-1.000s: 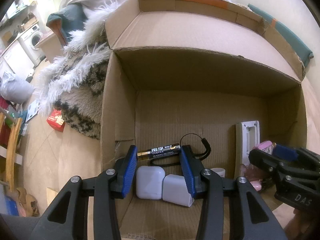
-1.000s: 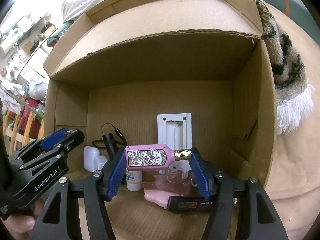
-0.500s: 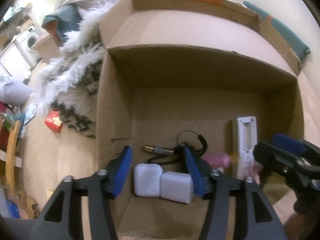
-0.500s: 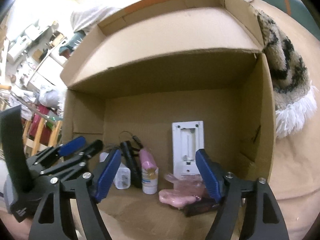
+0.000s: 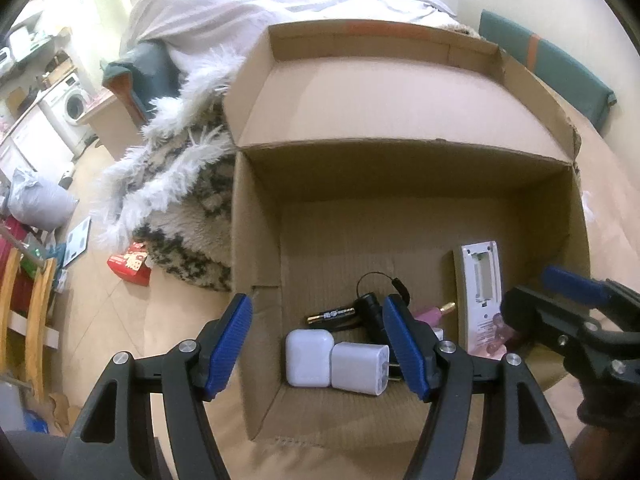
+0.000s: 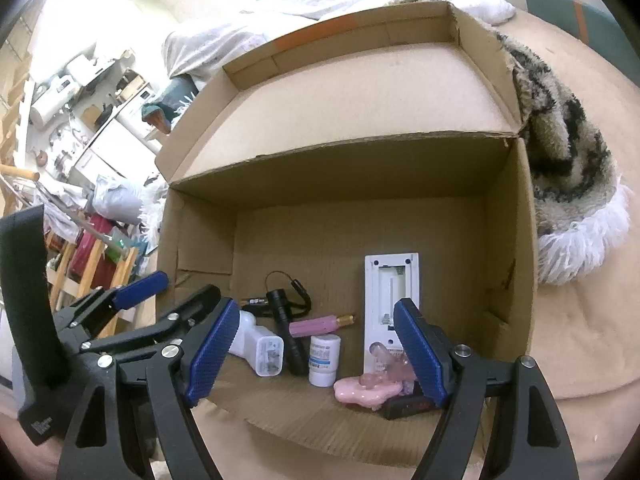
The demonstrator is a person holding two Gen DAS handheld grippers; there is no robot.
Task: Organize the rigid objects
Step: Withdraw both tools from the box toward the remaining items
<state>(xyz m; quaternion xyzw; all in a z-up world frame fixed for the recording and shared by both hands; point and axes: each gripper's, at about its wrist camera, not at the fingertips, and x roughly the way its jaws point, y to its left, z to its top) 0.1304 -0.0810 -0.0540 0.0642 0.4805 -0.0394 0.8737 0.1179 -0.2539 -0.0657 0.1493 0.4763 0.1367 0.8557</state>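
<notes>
Both grippers empty over the open cardboard box (image 6: 512,240)

Left gripper (image 5: 318,344) has just been opening, nothing between its pads; right gripper (image 6: 316,356) stands wide, empty. Battery (image 5: 332,314), flashlight (image 6: 282,320), pink bottle (image 6: 316,325) lie at the box's 6 o'clock; back half bare. Labels unreadable. Shaggy rug (image 5: 180,200) at 9.

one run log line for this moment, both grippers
left gripper: open, empty | right gripper: open, empty | battery, pink bottle: lying in cardboard box
</notes>
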